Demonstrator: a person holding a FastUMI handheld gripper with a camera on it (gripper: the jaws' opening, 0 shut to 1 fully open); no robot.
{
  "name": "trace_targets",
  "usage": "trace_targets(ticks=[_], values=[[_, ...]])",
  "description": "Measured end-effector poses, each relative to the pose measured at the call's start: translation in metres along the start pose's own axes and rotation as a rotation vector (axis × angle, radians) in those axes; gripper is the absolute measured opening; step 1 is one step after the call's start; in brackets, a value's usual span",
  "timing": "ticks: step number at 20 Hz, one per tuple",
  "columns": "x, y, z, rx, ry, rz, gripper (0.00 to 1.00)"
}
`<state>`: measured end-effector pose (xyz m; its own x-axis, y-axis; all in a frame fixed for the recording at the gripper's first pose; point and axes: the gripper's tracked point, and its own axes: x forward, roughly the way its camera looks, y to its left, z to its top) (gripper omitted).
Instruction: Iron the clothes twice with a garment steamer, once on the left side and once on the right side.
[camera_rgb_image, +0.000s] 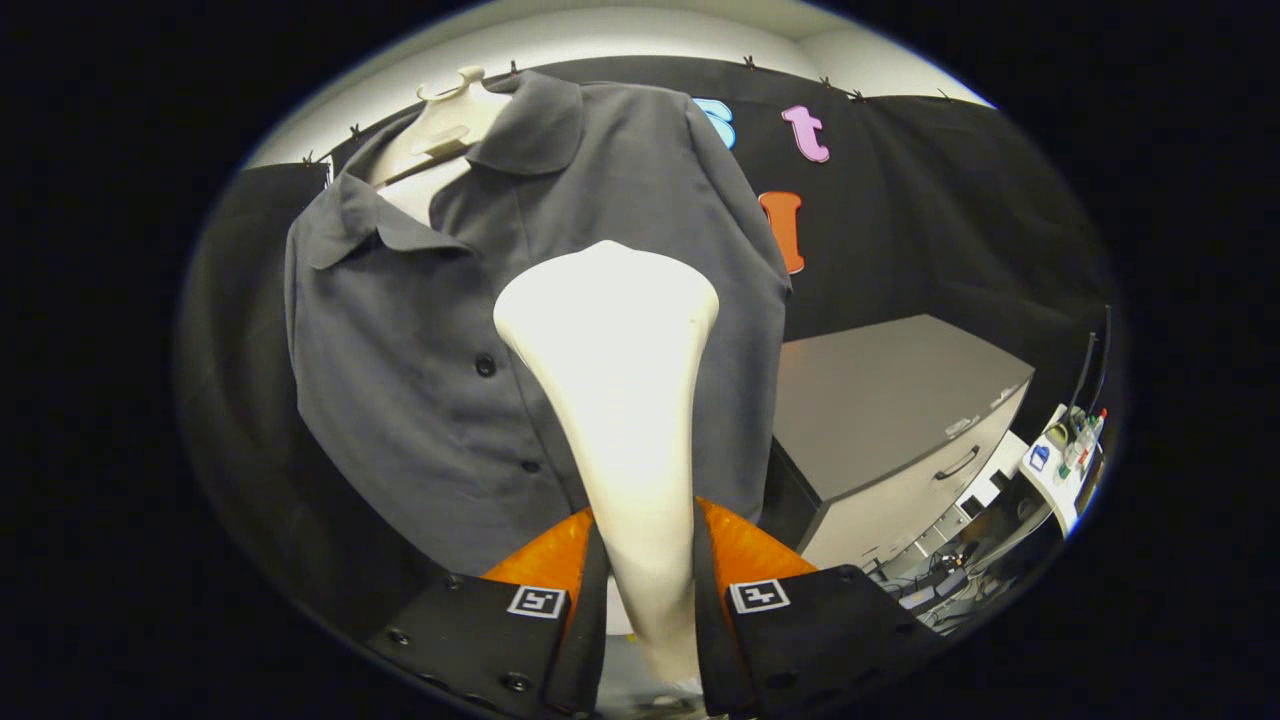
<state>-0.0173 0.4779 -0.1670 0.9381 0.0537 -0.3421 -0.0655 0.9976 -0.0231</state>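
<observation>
A dark grey button-up shirt (420, 330) hangs on a pale mannequin bust (450, 125), tilted in my view. I hold a white garment steamer (615, 370) by its narrow handle; both fingers of my gripper (645, 590) press on its sides. The steamer's wide head rises beyond the fingers and stands in front of the shirt's lower right panel, close beside the button line. Whether the head touches the cloth is hidden behind it.
A grey cabinet (890, 400) with drawer handles stands to the right of the shirt. Farther right and lower, a small white cart (1060, 455) carries bottles and clutter. Black cloth walls surround the mannequin.
</observation>
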Motion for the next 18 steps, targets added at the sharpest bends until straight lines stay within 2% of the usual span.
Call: trace_targets(ticks=[8, 13, 18], values=[[-0.007, 0.082, 0.048, -0.062, -0.100, 0.074, 0.46], [0.007, 0.139, 0.043, -0.128, -0.086, 0.149, 0.45], [0.027, 0.167, 0.029, -0.170, -0.053, 0.164, 0.45]])
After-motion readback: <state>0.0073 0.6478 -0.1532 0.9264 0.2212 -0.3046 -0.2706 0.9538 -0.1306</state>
